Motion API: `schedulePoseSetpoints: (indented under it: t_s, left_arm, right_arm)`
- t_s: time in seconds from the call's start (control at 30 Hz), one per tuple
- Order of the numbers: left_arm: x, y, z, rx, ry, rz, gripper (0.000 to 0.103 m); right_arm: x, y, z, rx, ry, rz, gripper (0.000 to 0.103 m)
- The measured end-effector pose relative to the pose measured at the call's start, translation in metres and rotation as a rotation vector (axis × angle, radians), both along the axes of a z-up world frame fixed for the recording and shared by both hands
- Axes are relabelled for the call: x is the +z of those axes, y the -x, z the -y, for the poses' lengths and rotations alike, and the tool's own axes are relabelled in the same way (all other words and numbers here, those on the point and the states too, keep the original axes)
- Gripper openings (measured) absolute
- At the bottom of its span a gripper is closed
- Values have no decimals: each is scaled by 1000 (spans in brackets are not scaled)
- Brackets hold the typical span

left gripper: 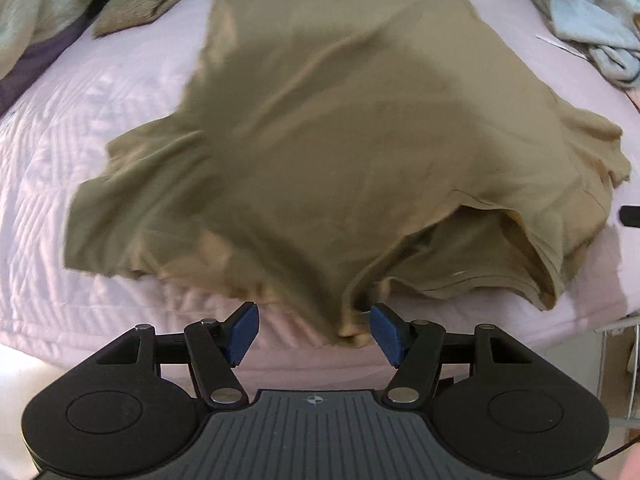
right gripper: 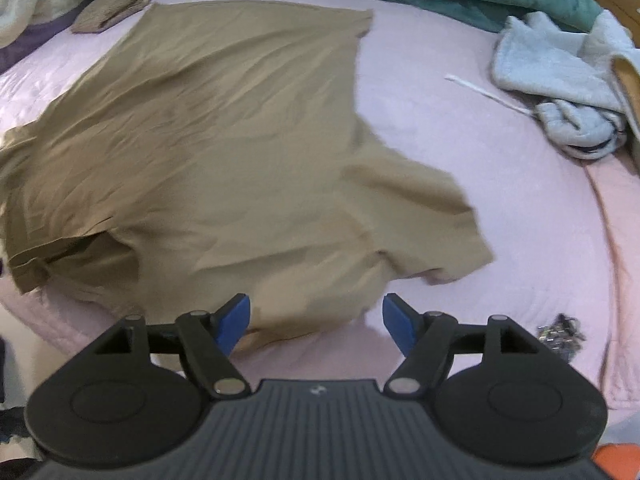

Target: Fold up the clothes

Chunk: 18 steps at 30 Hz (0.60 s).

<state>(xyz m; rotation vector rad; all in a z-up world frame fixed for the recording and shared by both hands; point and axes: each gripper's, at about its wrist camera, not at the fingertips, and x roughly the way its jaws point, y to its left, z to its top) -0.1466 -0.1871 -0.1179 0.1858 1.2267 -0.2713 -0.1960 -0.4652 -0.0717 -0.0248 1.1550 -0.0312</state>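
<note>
A tan T-shirt lies spread on the pink-quilted bed, collar toward the near edge, hem toward the far side. Both tools hover over the near edge. The left gripper has its jaws apart, a fold of the collar-side cloth hanging between them, seemingly unpinched. The right gripper stands with jaws apart over the shoulder edge, gripping nothing. The laying-out step looks about finished; folding proper has not begun. Next, each gripper likely needs to pinch a sleeve or shoulder and carry it inward.
</note>
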Motion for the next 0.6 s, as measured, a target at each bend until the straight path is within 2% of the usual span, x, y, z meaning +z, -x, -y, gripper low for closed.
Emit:
schedulePoseSetpoints:
  t_s: [0.23,0.37,0.43,0.47,0.53,0.6]
  left_arm:
    - [-32,5,29,-82,-31,16,64]
    - [-48,9,33,-148,-75,31,64]
    - [-53,9,34,-175,-90,18,63]
    - [-54,9,34,-187,-93,14,63]
    - [-53,8,33,-198,-70,13,58]
    - [-53,8,32,-195,-57,17,45]
  right_arm:
    - [-33,16,-66,171,-47,9,74]
    - [-57,16,-77,226,-74,-17,73]
    - [-69,15,-76,246,-115,-49,57]
    - [-72,14,-75,249,-123,-72,31]
    - [-75,11,-74,256,-122,-98,27]
    - [-76,11,-72,263,-135,-101,20]
